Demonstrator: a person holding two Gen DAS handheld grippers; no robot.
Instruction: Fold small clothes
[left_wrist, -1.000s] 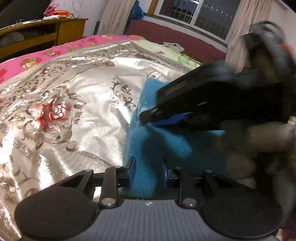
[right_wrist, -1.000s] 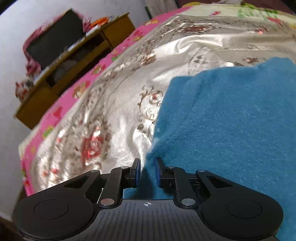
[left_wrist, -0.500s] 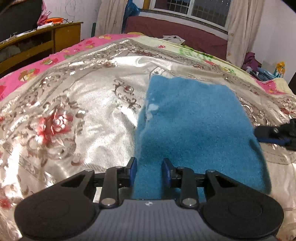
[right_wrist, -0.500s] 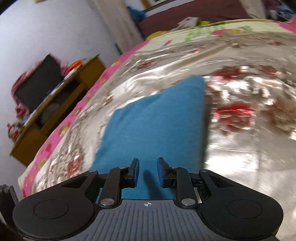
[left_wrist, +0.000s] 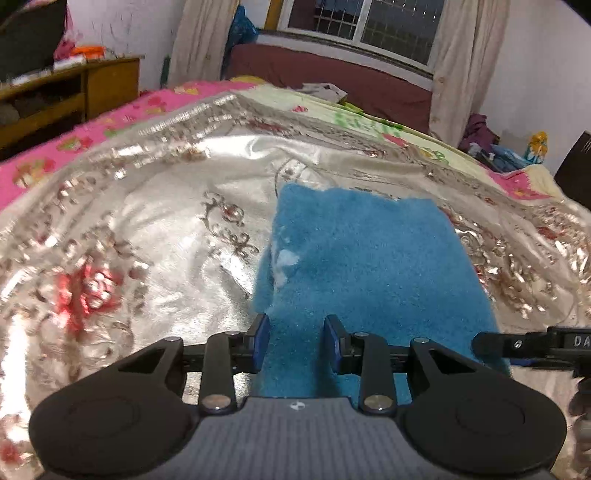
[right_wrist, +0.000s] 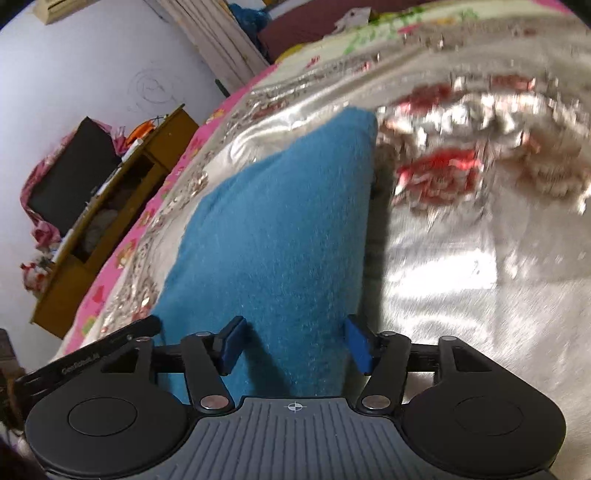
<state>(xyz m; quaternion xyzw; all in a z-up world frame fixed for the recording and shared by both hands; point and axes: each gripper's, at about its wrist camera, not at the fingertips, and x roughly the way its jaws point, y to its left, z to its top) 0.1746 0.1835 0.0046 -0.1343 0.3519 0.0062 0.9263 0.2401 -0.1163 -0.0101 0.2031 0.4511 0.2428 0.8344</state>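
Observation:
A blue fleece cloth (left_wrist: 373, 266) lies folded into a rectangle on the silver floral bedspread (left_wrist: 147, 229); a small white tag shows near its left edge. My left gripper (left_wrist: 295, 341) is open over the cloth's near left corner, nothing between the pads. My right gripper (right_wrist: 293, 343) is open wide over the cloth's (right_wrist: 280, 229) near end. The tip of the right gripper shows at the left wrist view's right edge (left_wrist: 532, 345), beside the cloth's near right corner. The left gripper's finger shows at lower left in the right wrist view (right_wrist: 96, 358).
A wooden shelf unit (left_wrist: 66, 99) stands left of the bed, with a dark screen (right_wrist: 70, 181) on it. A maroon sofa (left_wrist: 332, 81) and a curtained window (left_wrist: 391, 26) are at the far side. Pink floral bedding (left_wrist: 85, 140) borders the bedspread.
The right gripper crossed over the cloth and drew back to its near right side, then opened wide. The left gripper's jaws have spread a little. The cloth now lies flat, folded.

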